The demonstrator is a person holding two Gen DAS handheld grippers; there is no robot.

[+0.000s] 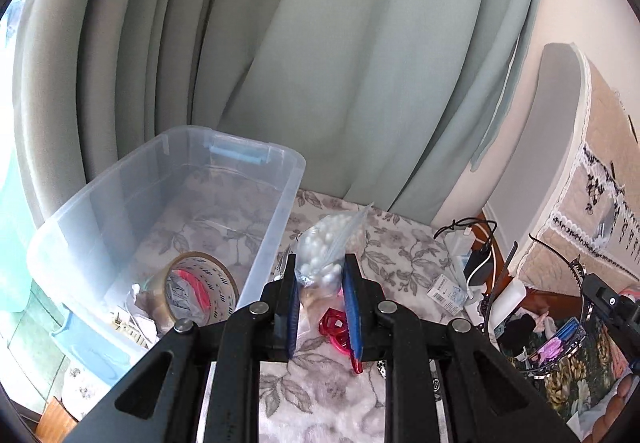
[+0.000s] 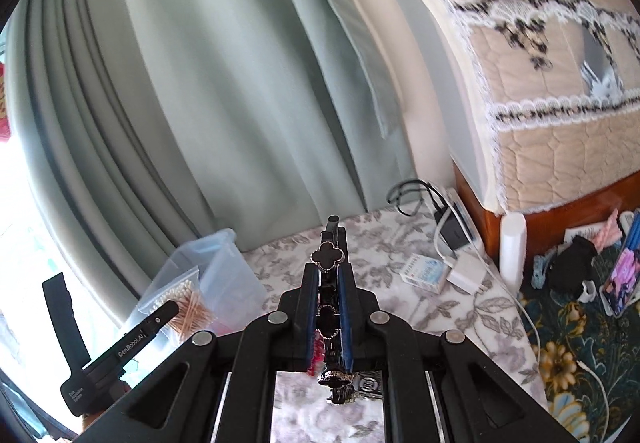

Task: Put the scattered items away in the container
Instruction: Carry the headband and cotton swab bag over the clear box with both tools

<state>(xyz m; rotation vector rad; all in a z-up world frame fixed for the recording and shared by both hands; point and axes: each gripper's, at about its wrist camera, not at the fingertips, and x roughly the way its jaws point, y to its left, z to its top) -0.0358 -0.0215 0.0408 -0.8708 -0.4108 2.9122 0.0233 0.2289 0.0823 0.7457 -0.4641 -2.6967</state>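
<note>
We hold the light, slippery bag of beads [image 1: 320,259] mid-body in the left gripper [image 1: 320,307], jaws clamped; the right gripper [image 2: 328,307] jaws pinch the stiff clover hair clip [image 2: 329,263].

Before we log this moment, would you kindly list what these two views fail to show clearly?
- Left wrist: red item on the cloth, half hidden behind the left claw and its bag.
- Left wrist: small things behind the tape in the bin, unidentifiable.
- Right wrist: black clover strap, lower end blurred, in the right claw.
</note>
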